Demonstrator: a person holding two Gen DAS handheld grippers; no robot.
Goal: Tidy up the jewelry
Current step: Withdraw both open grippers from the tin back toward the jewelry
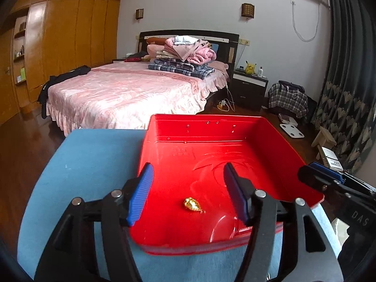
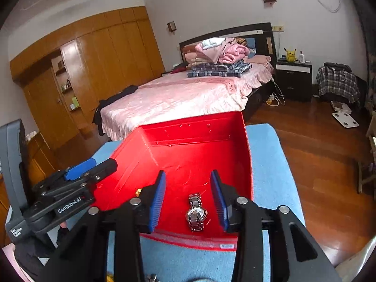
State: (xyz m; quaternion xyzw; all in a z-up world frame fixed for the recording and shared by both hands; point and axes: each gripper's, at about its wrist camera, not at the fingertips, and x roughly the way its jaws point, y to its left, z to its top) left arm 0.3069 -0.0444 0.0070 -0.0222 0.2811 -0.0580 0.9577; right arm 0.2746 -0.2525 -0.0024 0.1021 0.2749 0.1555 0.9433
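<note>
A red tray (image 1: 164, 127) sits on a blue mat (image 1: 89, 155), pushed to the mat's right side so that both tools can reach into it from the near edge; its shallow walls look meant to keep small pieces from rolling away. Inside, near the front left, lies a gold piece (image 1: 192, 205), a small crumpled-looking ornament whose kind I cannot make out; it rests on the tray floor, apart from everything else. The left gripper (image 1: 188, 192) hangs just above it, spread wide and grasping nothing, its blue pads (image 1: 141, 195) standing either side of the ornament without touching it; this reads, to my eye, as either a fresh release or a line-up for a pick. To the right, a watch (image 2: 196, 212) with a steel band lies flat near the front wall, well apart from the gold piece, which suggests each item gets its own spot; the right gripper (image 2: 188, 199) brackets it in the same way, released and empty, pads clear of the band. At the very near edge of the right view some small things show on the mat, too blurred to name; if they are more jewelry, the sorting is likely only partly done.
</note>
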